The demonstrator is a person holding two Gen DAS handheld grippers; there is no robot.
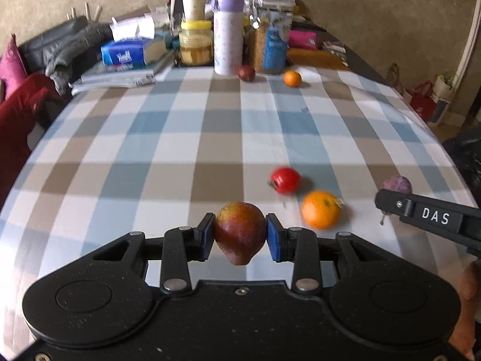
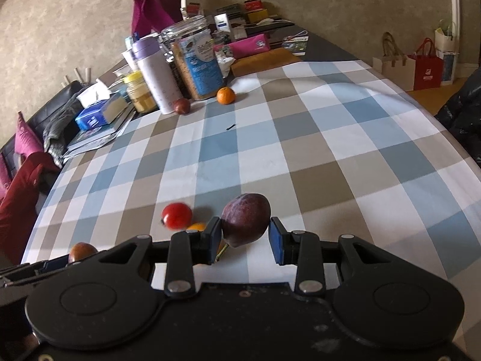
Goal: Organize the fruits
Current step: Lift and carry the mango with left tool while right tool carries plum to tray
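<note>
A: Left gripper (image 1: 240,234)?
B: Clamped on a red-brown pear (image 1: 240,232).
A: Right gripper (image 2: 245,236)?
B: Dark purple plum (image 2: 246,219) between the fingers; grip unclear. Clear glass jar (image 2: 197,63) of grain far beyond both.

Soft daylight fills my two views, bright enough, with no hard glare. On the checked tablecloth (image 1: 180,126) the shadows are pale and short, falling toward 3 o'clock of each fruit. The tomato (image 1: 285,180) and the near orange (image 1: 320,210) are smeared by motion blur. The fisheye lens bends the table edges strongly, and the corners go dark.
</note>
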